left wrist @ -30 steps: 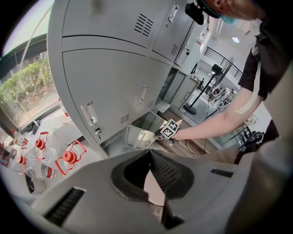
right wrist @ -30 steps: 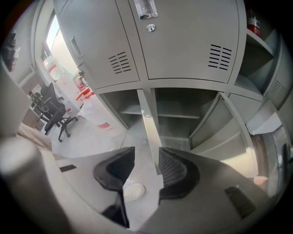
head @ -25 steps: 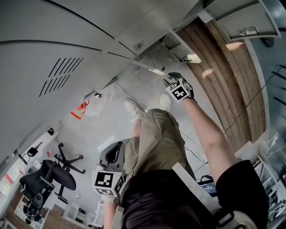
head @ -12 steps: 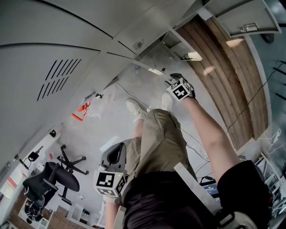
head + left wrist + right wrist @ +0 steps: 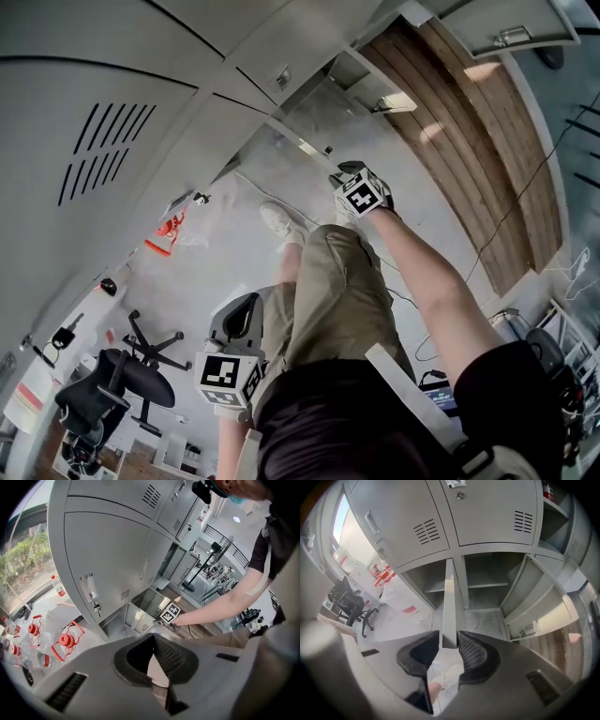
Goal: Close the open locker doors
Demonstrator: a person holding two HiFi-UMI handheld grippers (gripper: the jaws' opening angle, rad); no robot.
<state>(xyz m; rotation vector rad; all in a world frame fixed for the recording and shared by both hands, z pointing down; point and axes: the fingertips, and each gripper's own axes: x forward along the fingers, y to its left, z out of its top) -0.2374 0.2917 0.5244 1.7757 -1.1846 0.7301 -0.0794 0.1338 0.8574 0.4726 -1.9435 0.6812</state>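
Right gripper [image 5: 449, 643], jaws just closing, pinches the free edge of a low locker door [image 5: 449, 597]. It stands open, edge-on before its compartment [image 5: 487, 592]. Grip probably for swinging it shut. Left gripper [image 5: 152, 638] pressed together, empty, idle.

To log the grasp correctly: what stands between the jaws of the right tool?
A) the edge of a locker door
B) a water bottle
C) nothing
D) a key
A: the locker door edge sits between the jaws of the right tool, which have just been closing.
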